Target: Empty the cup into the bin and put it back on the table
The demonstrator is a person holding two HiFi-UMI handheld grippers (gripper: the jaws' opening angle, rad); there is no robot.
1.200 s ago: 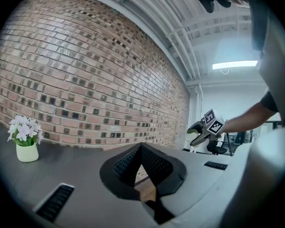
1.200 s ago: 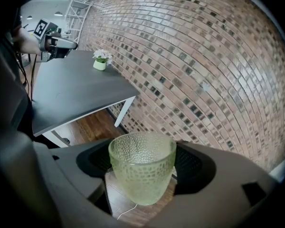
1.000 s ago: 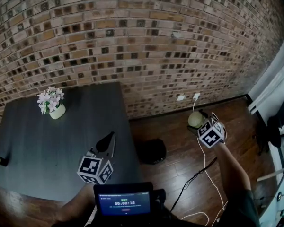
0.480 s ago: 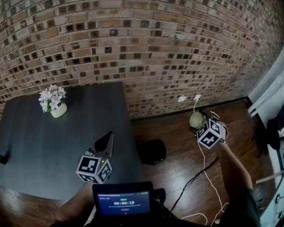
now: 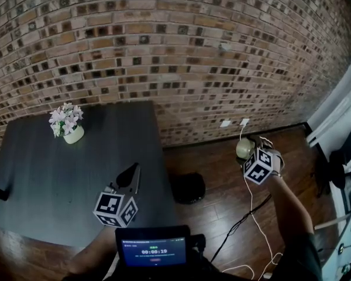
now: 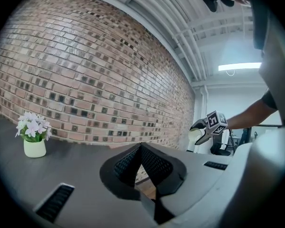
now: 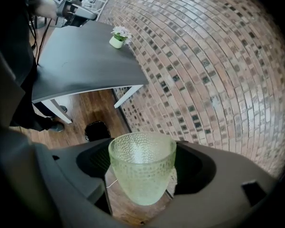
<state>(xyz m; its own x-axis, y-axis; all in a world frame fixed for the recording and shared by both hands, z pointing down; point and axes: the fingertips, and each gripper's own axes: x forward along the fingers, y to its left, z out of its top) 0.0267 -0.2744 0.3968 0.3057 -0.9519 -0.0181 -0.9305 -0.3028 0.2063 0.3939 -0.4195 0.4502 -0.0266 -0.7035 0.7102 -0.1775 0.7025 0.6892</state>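
A pale green dimpled glass cup (image 5: 242, 147) (image 7: 142, 179) hangs over the wooden floor near the brick wall, to the right of the table. My right gripper (image 5: 248, 154) (image 7: 141, 156) is shut on it, one jaw on each side. The cup's mouth faces the right gripper view, and I see nothing inside it. The black bin (image 5: 187, 187) (image 7: 97, 130) stands on the floor by the table's right edge, left of the cup. My left gripper (image 5: 131, 175) (image 6: 141, 148) is held level over the dark grey table (image 5: 58, 180), shut and empty.
A small pot of pale flowers (image 5: 67, 124) (image 6: 34, 139) stands at the table's far left. A white cable (image 5: 251, 204) and a black one run across the floor below the right gripper. Wall outlets (image 5: 224, 122) sit low on the brick wall. A screen (image 5: 153, 247) shows at the bottom edge.
The right gripper has rolled a little with the cup still in it, staying in about the same place. The left gripper has kept still.
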